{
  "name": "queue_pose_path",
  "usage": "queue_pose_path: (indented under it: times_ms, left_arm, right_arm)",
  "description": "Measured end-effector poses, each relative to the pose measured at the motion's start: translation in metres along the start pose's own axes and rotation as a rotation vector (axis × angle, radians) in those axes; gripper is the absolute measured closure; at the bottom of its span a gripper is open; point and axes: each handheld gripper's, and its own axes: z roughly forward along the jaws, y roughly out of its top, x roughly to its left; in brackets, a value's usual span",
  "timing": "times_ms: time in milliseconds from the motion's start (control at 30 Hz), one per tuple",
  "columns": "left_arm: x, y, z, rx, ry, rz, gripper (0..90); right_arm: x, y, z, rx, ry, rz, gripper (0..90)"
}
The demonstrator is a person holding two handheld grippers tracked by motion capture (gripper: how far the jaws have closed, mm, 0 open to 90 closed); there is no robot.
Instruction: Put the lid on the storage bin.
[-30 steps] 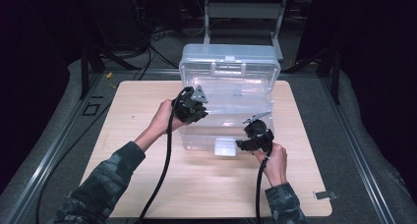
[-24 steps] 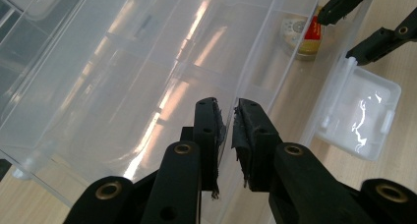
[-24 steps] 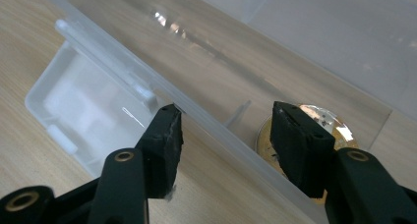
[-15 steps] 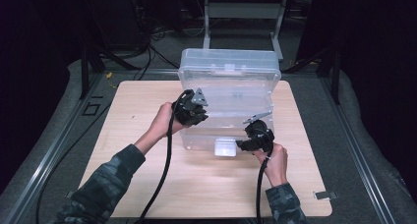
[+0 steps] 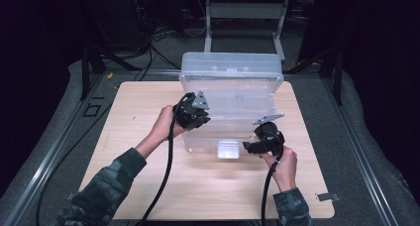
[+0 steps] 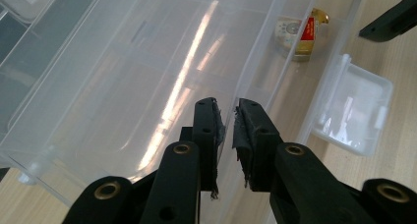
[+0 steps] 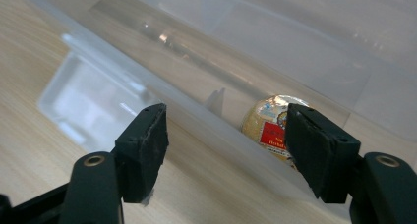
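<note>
A clear plastic storage box (image 5: 230,67) stands on the wooden table (image 5: 148,186). My left gripper (image 5: 207,118) is at the box's left side, and its jaws (image 6: 228,123) are shut on the edge of the clear lid (image 6: 123,76). Inside the box lies a gold-wrapped item with a red label (image 6: 300,35) (image 7: 270,123). My right gripper (image 5: 246,146) (image 7: 226,135) is at the box's front right, beside the hanging clear latch (image 5: 228,149) (image 7: 93,101). Its jaws have just been opening and have nothing between them.
The box fills the back middle of the table. Bare wood lies in front of it and to both sides. Grey padded floor, metal rails and a metal frame (image 5: 245,10) surround the table. Cables trail from both grippers toward the front edge.
The lid's surface at the back of the box looks slightly shifted. Both hands are about where they were.
</note>
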Motion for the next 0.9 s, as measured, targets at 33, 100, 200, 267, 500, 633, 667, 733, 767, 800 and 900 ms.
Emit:
queue_pose_path:
  times_ms: [33, 100, 200, 267, 500, 633, 667, 733, 767, 800, 900]
  left_arm:
    - [0.000, 0.000, 0.000, 0.001, -0.001, -0.001, 78.7]
    - [0.000, -0.001, 0.000, 0.000, -0.002, 0.000, 78.6]
    - [-0.002, -0.001, 0.000, 0.002, -0.001, 0.002, 78.6]
    - [-0.003, -0.002, 0.000, 0.004, 0.002, 0.009, 78.6]
    - [-0.005, -0.004, 0.000, 0.003, 0.000, 0.007, 78.5]
    - [-0.007, -0.004, 0.000, 0.005, 0.008, 0.010, 78.4]
    - [-0.007, -0.004, 0.001, 0.006, 0.006, 0.010, 78.4]
    - [-0.008, -0.005, 0.000, 0.005, 0.005, 0.006, 78.1]
    - [-0.008, -0.006, 0.000, 0.006, 0.003, 0.005, 78.1]
    - [-0.008, -0.006, 0.000, 0.005, 0.003, 0.005, 78.2]
    - [-0.010, -0.007, 0.000, 0.006, 0.006, 0.006, 78.1]
  right_arm:
    - [0.002, 0.000, -0.004, -0.004, 0.000, -0.006, 33.6]
    - [0.004, 0.001, -0.012, -0.013, 0.001, -0.021, 35.5]
    - [0.007, 0.004, -0.023, -0.038, 0.026, -0.024, 42.9]
    - [0.008, 0.008, -0.030, -0.052, 0.030, -0.033, 45.1]
    - [0.014, 0.026, -0.047, -0.114, 0.041, -0.057, 56.5]
    - [0.012, 0.038, -0.053, -0.174, 0.040, -0.060, 66.6]
    - [0.011, 0.042, -0.053, -0.184, 0.038, -0.058, 70.3]
    - [0.007, 0.050, -0.052, -0.203, 0.041, -0.049, 76.6]
    - [0.006, 0.054, -0.050, -0.207, 0.029, -0.043, 79.4]
    - [0.004, 0.057, -0.048, -0.215, 0.026, -0.040, 81.4]
    - [0.000, 0.065, -0.040, -0.215, 0.013, -0.023, 84.6]
